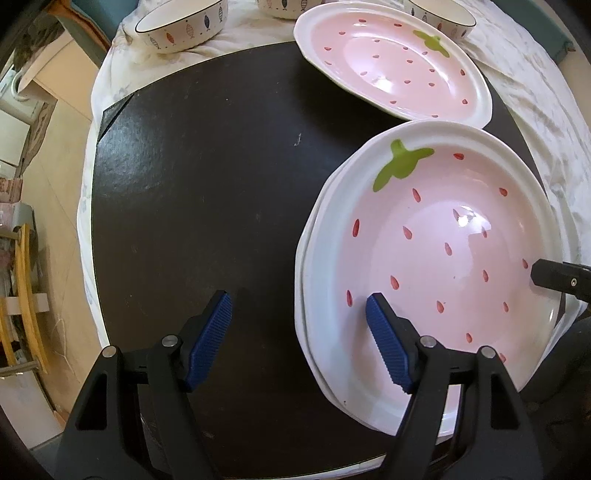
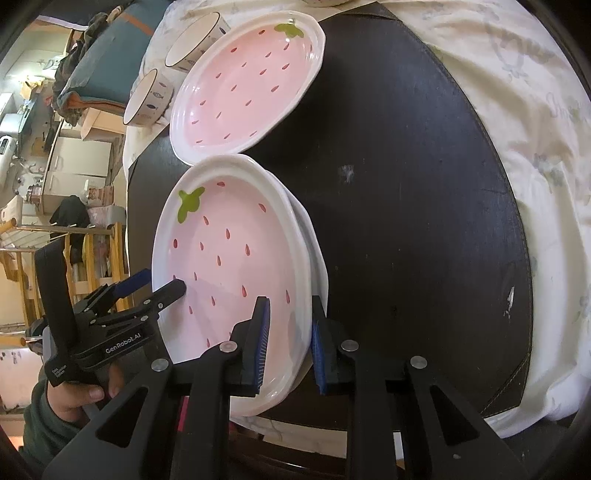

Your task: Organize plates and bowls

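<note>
Pink strawberry plates lie on a black mat [image 1: 207, 192]. A near plate [image 1: 443, 258] sits on top of another plate whose white rim [image 1: 306, 295] shows beneath. A third strawberry plate [image 1: 391, 62] lies farther back. My left gripper [image 1: 299, 332] is open, its right finger over the top plate's left rim. My right gripper [image 2: 290, 343] has its jaws around the rim of the stacked plates [image 2: 236, 266]; whether they grip is unclear. The far plate shows in the right wrist view [image 2: 251, 81] too.
Fish-pattern bowls stand at the back on a white cloth [image 1: 535, 92]: one at left [image 1: 181, 26], one at right [image 1: 439, 14], a third partly cut off [image 1: 280, 9]. Two bowls also show in the right wrist view [image 2: 195, 40] [image 2: 147, 99]. Furniture stands beyond the table's left edge.
</note>
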The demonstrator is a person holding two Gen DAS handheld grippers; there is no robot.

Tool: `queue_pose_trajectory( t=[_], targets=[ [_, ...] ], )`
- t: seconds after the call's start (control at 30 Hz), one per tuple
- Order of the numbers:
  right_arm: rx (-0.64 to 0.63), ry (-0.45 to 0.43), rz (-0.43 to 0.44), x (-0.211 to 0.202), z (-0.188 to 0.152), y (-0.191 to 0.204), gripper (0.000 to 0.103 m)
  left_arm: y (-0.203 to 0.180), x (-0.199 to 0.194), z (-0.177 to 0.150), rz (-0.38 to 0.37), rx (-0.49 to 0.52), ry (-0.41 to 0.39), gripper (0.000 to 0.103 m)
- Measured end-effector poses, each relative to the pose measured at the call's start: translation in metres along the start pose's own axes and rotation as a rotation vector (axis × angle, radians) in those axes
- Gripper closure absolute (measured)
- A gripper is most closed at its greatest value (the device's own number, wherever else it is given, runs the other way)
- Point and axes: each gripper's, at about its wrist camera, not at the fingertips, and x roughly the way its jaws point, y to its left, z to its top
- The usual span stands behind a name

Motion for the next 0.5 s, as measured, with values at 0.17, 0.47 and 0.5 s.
queue_pose_trajectory(
  t=[0.17, 0.47, 0.5],
  targets=[
    [0.010, 0.001, 0.004, 0.000, 0.001, -0.001, 0.082, -0.001, -0.002, 0.004, 0.008, -0.002, -0.003, 0.025],
    [0.039, -0.065, -0.048, -0.019, 0.003, -0.013, 0.079, 0.005, -0.005, 0.001, 0.002, -0.025, 0.002, 0.023],
    [0.047, -0.070, -0.047, -0.020, 0.004, -0.015, 0.079, 0.005, -0.005, 0.001, -0.001, -0.028, 0.005, 0.023]
  ],
)
